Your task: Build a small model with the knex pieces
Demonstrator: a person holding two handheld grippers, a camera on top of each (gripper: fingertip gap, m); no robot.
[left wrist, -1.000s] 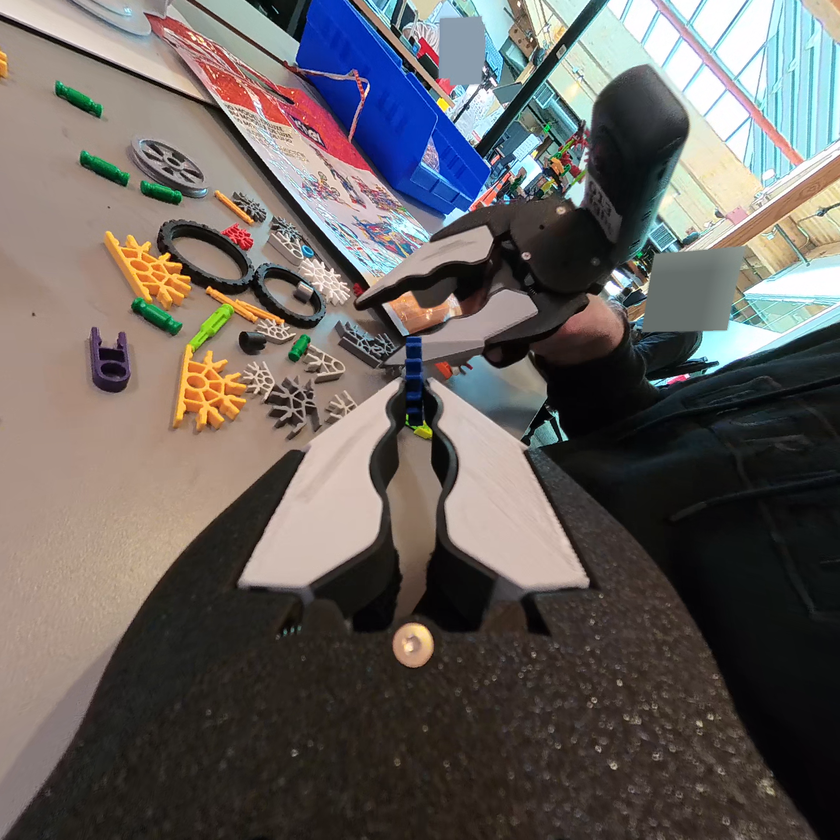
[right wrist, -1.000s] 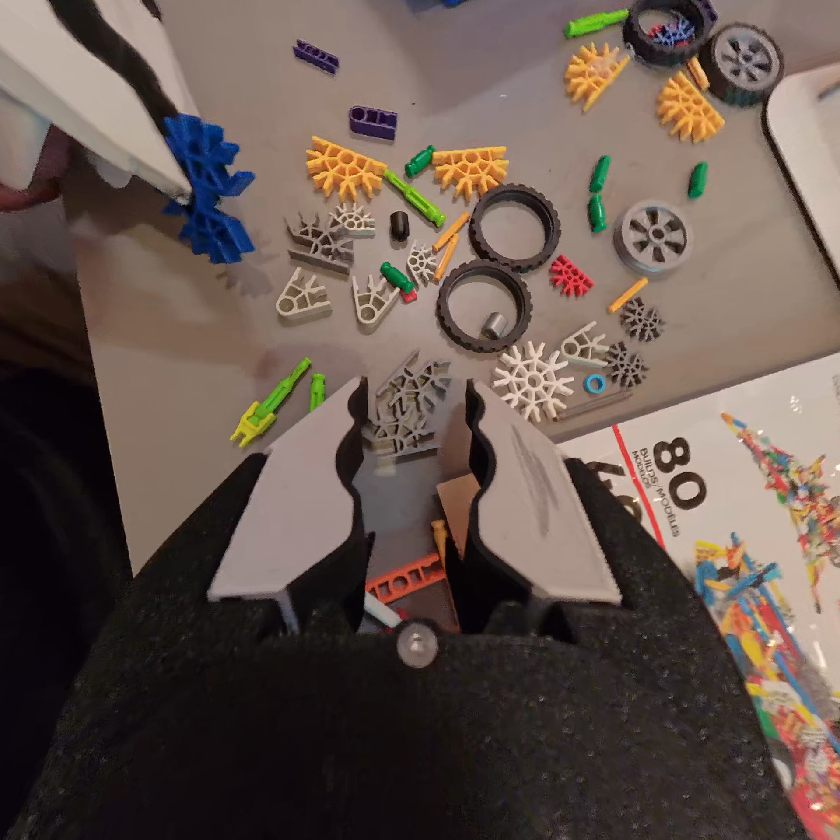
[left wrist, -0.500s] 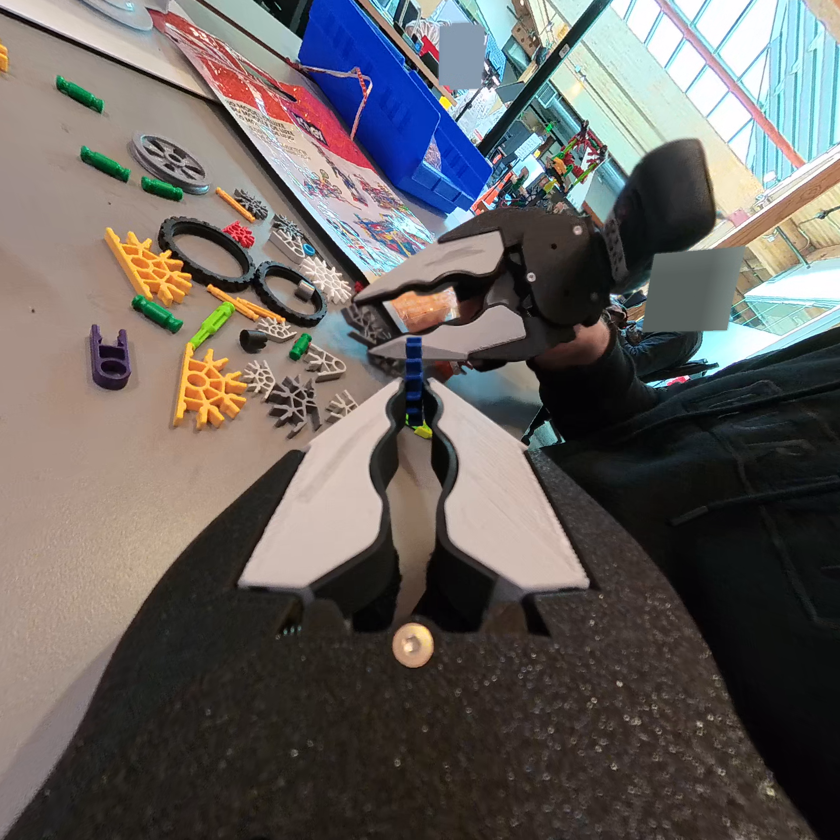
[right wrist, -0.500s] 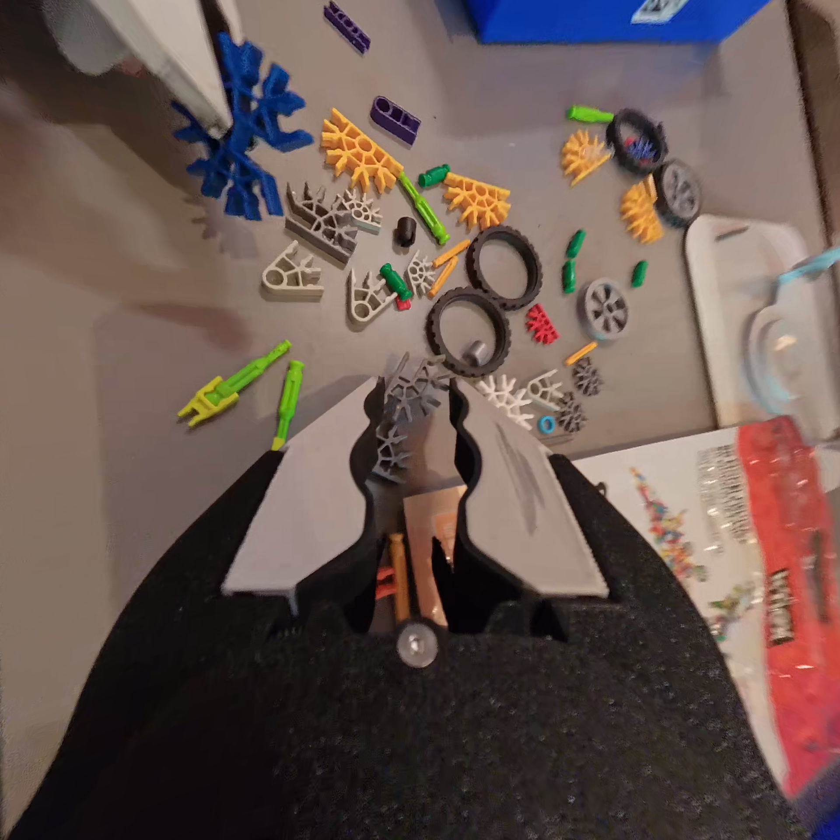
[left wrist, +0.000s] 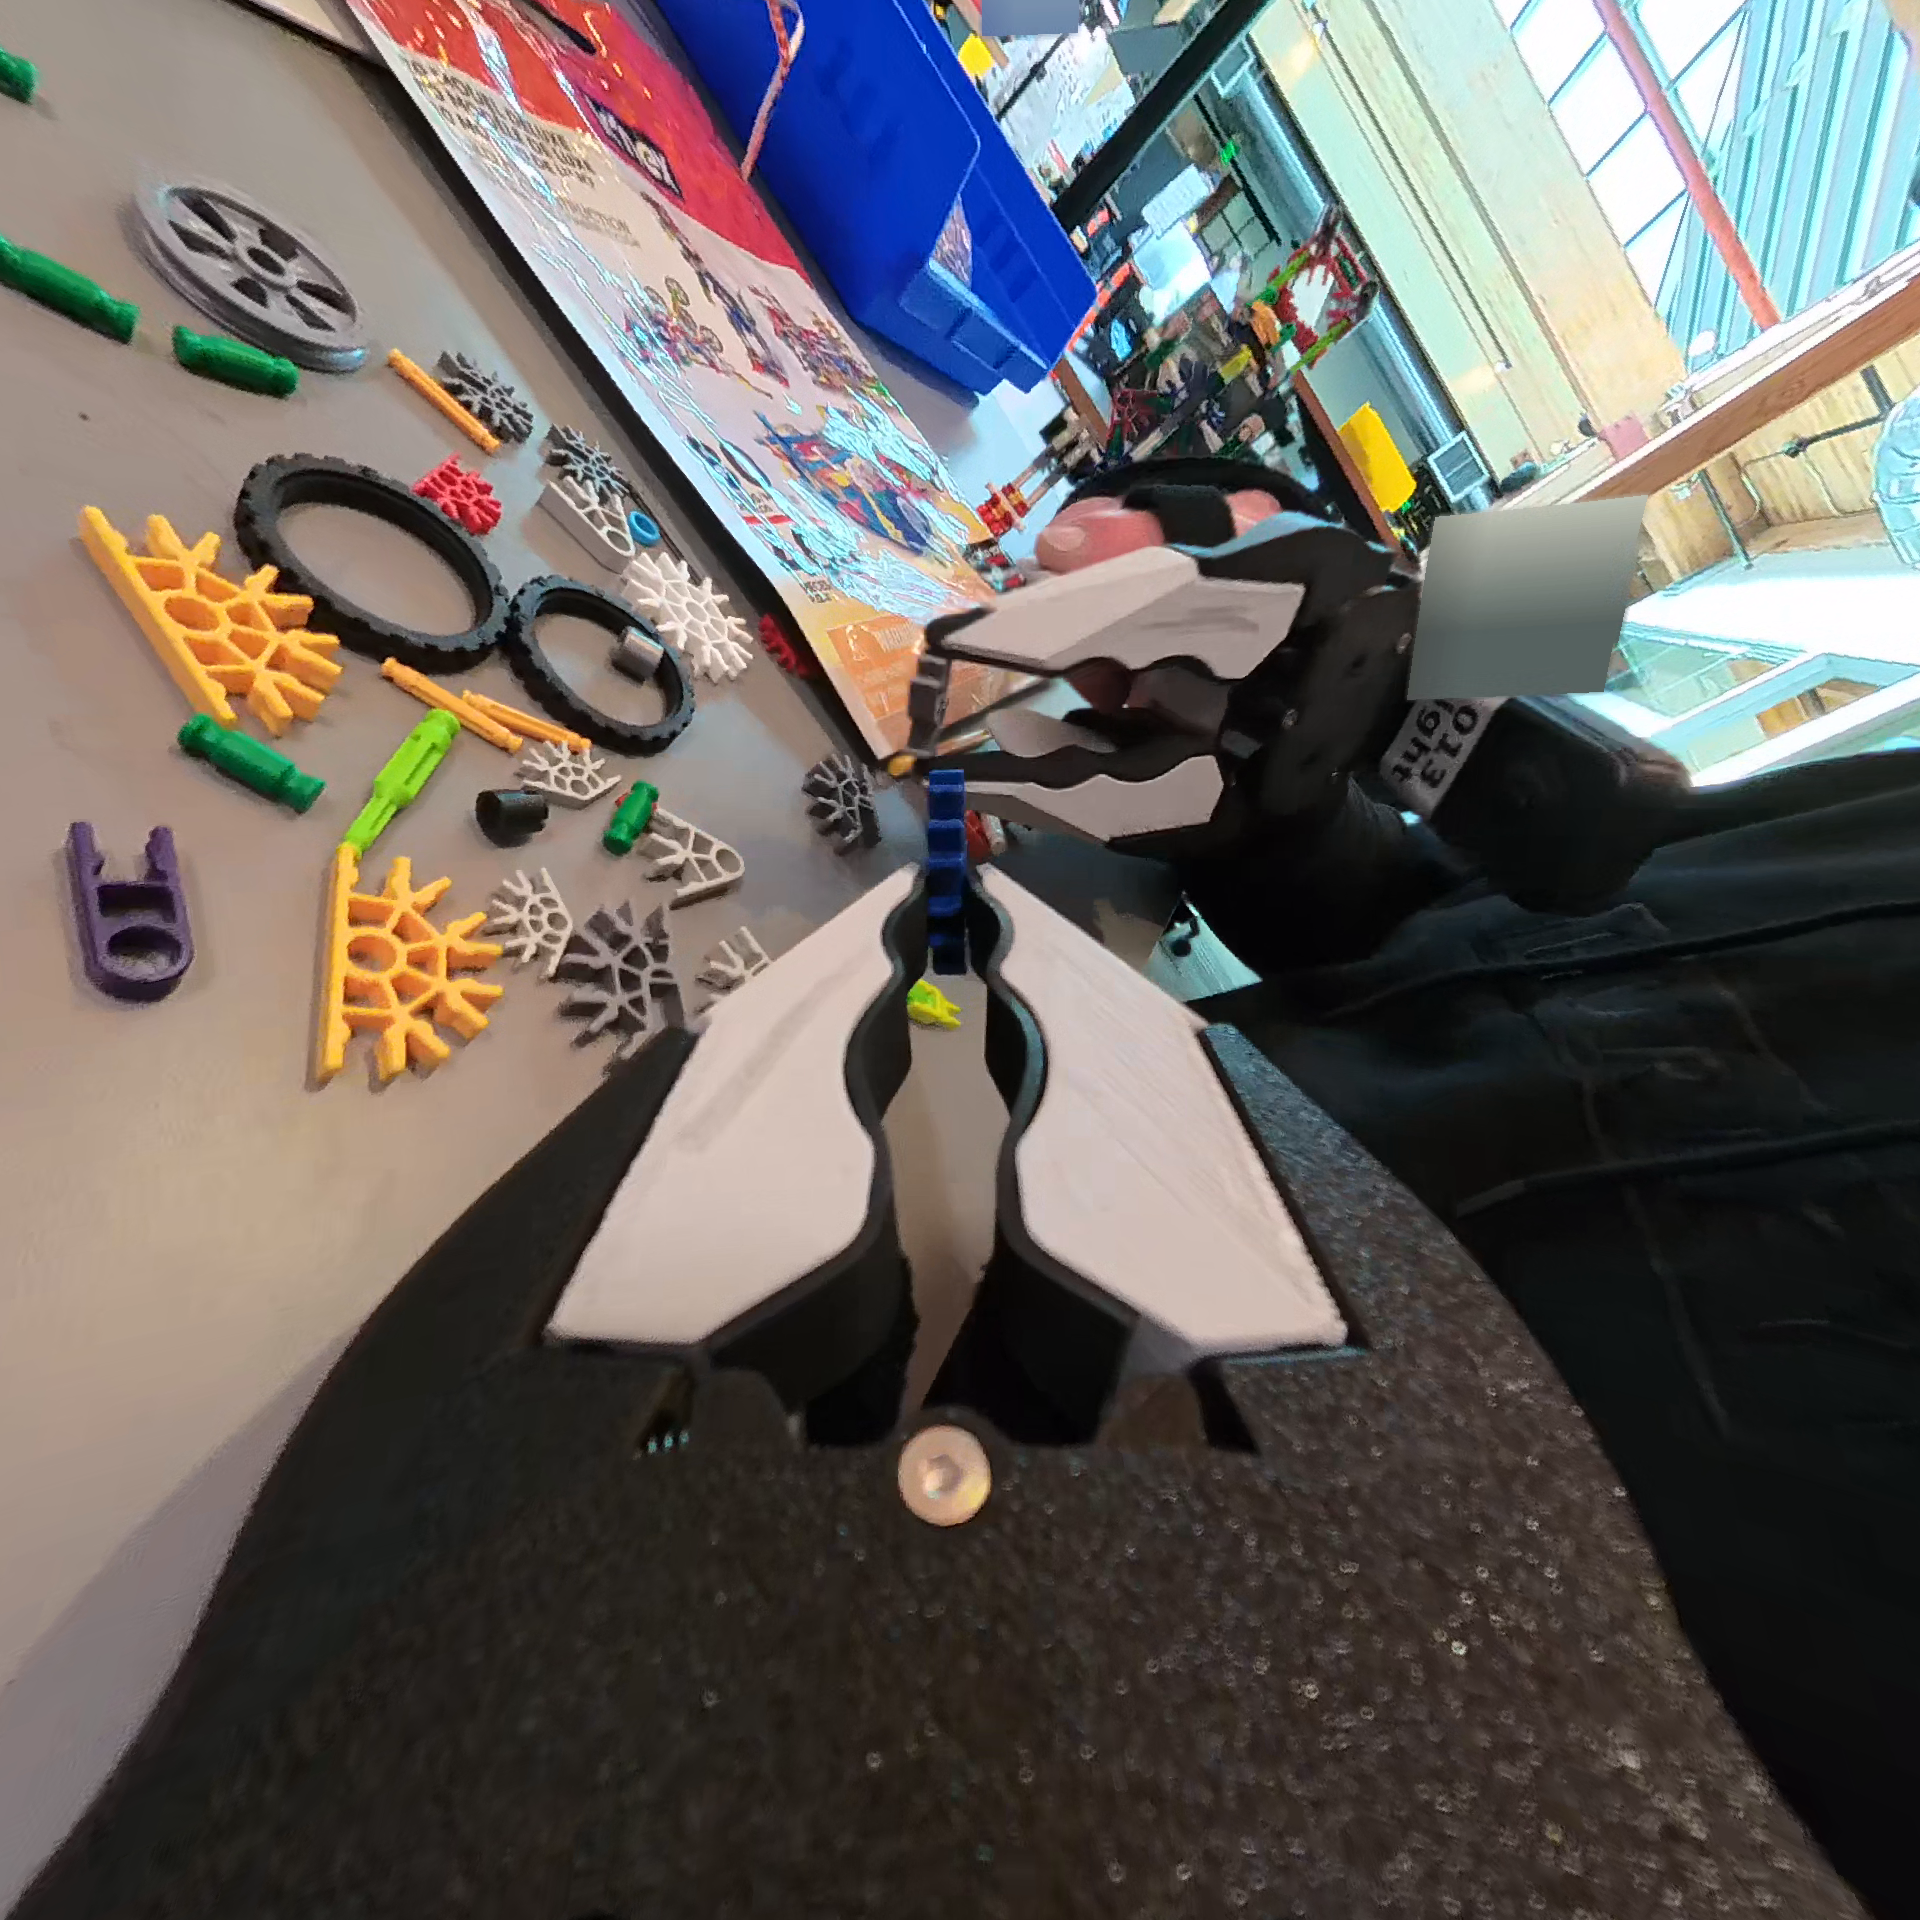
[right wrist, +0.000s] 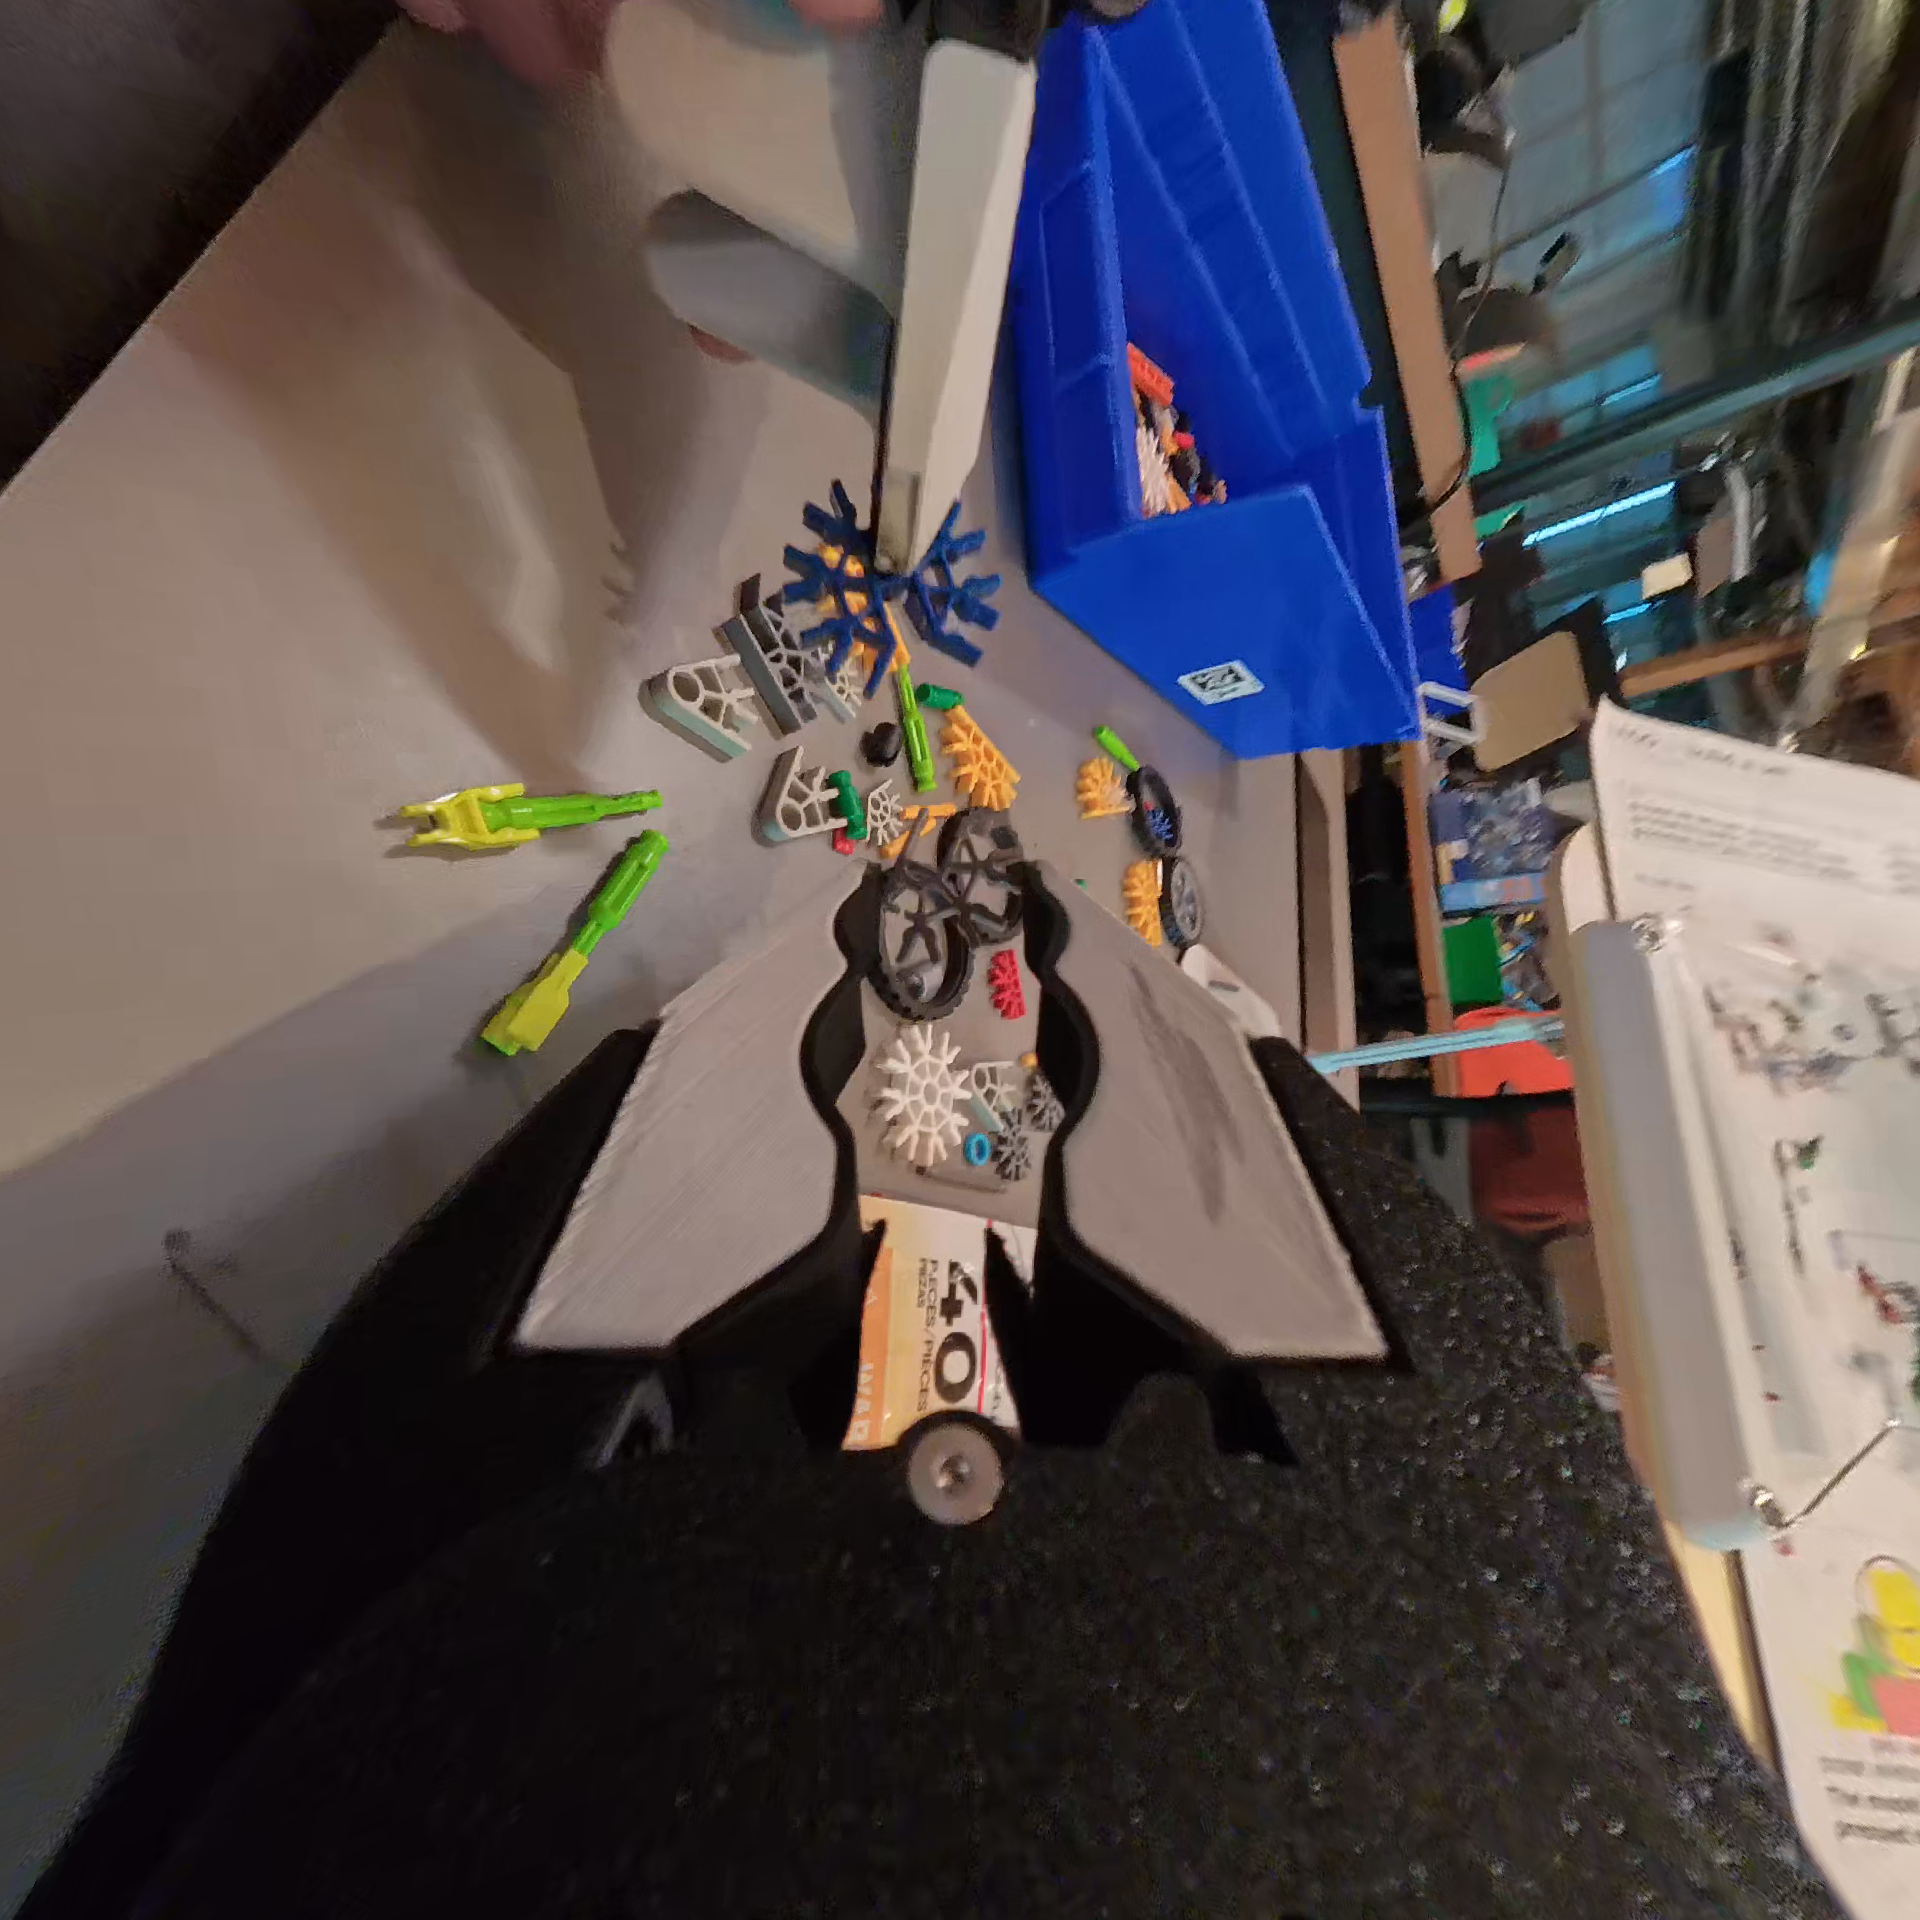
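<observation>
My left gripper (left wrist: 945, 883) is shut on a pair of joined blue snowflake connectors (left wrist: 945, 831), held edge-on above the table's near edge. In the right wrist view they show face-on (right wrist: 883, 597) at the tip of the left gripper (right wrist: 914, 520). My right gripper (right wrist: 940, 888) is shut on a dark grey snowflake connector (right wrist: 920, 925), gripped across its width. In the left wrist view the right gripper (left wrist: 925, 696) hovers just above and behind the blue connectors, with the grey connector (left wrist: 928, 686) a short gap from them.
Loose parts lie on the grey table (left wrist: 156, 1195): yellow fan connectors (left wrist: 208, 623), black tyres (left wrist: 364, 561), a purple clip (left wrist: 130, 914), green rods, and lime rods (right wrist: 520, 816). A printed sheet (left wrist: 727, 312) and a blue bin (right wrist: 1195, 416) are at the back. A person's dark jacket (left wrist: 1558, 1143) is at right. The tips of one gripper are about 5 cm away from the tips of the other.
The right gripper closed on the dark grey connector on the table, lifted it and swung it up toward the blue connectors. The left gripper kept its grip and barely moved.
</observation>
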